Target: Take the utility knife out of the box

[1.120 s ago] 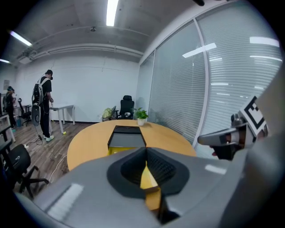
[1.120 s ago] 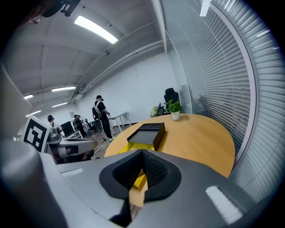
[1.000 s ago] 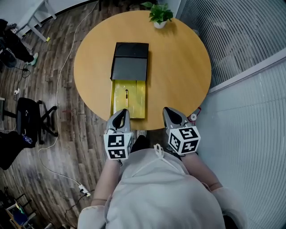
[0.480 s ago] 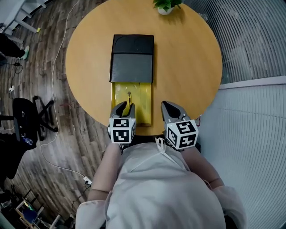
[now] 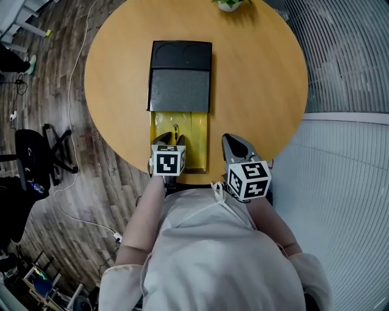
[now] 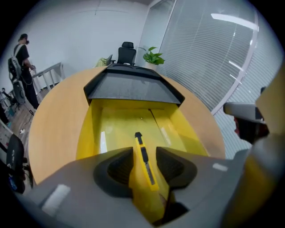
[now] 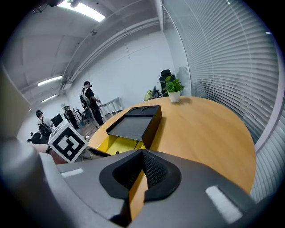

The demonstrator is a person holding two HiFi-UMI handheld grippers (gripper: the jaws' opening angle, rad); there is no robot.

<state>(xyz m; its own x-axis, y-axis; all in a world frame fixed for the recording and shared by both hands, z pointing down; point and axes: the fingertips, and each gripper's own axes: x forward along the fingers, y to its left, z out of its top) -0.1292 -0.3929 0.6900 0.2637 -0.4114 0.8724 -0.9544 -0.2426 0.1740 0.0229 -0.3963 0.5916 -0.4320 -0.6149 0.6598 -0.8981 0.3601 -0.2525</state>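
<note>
A black box (image 5: pixel 180 76) lies on the round wooden table (image 5: pixel 255 79), with its yellow drawer tray (image 5: pixel 196 130) pulled out toward me. The yellow utility knife (image 5: pixel 175 130) lies lengthwise in the tray. My left gripper (image 5: pixel 168 144) hangs over the tray's near end, tilted steeply down. In the left gripper view its jaws are opening around the gap (image 6: pixel 144 153), and the knife (image 6: pixel 139 140) shows between the pads without being pressed. My right gripper (image 5: pixel 234 144) hovers over the table's near edge, right of the tray, shut and empty (image 7: pixel 142 153).
A potted plant (image 5: pixel 231 3) stands at the table's far edge. An office chair (image 5: pixel 36 158) and cables are on the wooden floor to the left. A wall of blinds (image 5: pixel 346 54) runs along the right. People stand far off (image 7: pixel 89 100).
My left gripper has moved forward and down over the yellow tray and its jaws have spread apart. The right gripper has come forward to the table's edge.
</note>
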